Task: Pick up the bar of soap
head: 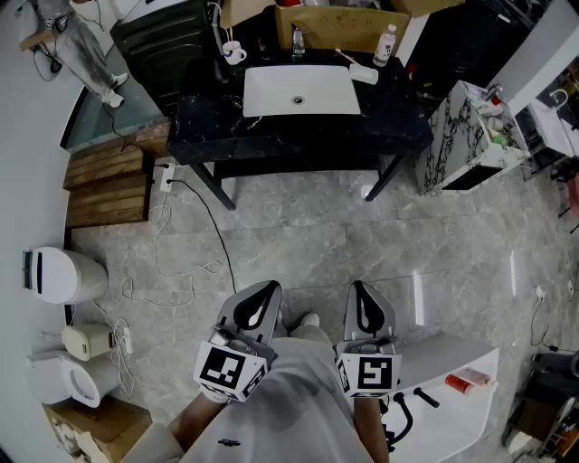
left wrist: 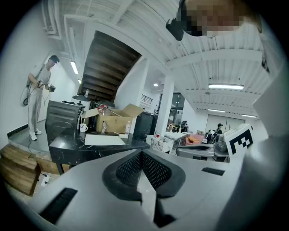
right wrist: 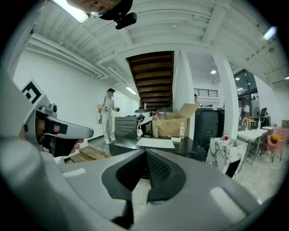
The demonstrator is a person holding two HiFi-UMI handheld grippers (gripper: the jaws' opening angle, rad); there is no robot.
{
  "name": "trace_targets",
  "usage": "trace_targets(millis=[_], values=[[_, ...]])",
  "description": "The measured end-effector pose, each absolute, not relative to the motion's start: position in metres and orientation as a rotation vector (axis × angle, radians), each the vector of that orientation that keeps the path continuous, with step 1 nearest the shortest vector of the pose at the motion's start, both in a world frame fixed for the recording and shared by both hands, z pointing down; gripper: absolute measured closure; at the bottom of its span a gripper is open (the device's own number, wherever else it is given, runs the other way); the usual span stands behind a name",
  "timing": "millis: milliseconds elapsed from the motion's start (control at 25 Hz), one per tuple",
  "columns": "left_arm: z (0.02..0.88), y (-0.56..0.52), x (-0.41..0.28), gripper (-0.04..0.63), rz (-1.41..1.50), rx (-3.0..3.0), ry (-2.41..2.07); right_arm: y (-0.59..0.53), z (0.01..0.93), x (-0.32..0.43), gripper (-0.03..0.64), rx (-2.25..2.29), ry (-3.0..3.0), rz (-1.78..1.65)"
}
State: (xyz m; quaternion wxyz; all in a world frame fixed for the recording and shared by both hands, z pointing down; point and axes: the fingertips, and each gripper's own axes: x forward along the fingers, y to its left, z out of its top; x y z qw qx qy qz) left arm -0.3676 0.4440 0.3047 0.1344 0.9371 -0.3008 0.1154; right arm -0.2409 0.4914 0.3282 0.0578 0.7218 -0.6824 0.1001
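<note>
A black counter with a white sink stands far ahead across the floor. On it, right of the sink, lies a small white block that looks like the bar of soap; the right gripper view shows it as a small white block too. My left gripper and right gripper are held low, close to the body and side by side, both far from the counter. The left gripper has its jaws together with nothing between them. The right gripper is shut and empty as well.
A cup, a plastic bottle and a cardboard box sit on the counter. Wooden pallets and floor cables lie at left. A marble-patterned cabinet stands right. A person stands far left.
</note>
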Motion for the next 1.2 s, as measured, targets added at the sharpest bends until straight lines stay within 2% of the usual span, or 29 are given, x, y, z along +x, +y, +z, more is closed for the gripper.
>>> trace_targets(millis=[680, 1200], values=[[0.323, 0.498, -0.298, 0.595, 0.429, 2.74, -0.749, 0.55, 0.342, -0.181, 0.62, 2.307, -2.037, 0.415], [0.34, 0.521, -0.254, 0.595, 0.492, 2.72, -0.749, 0.566, 0.354, -0.155, 0.619, 2.236, -2.104, 0.46]])
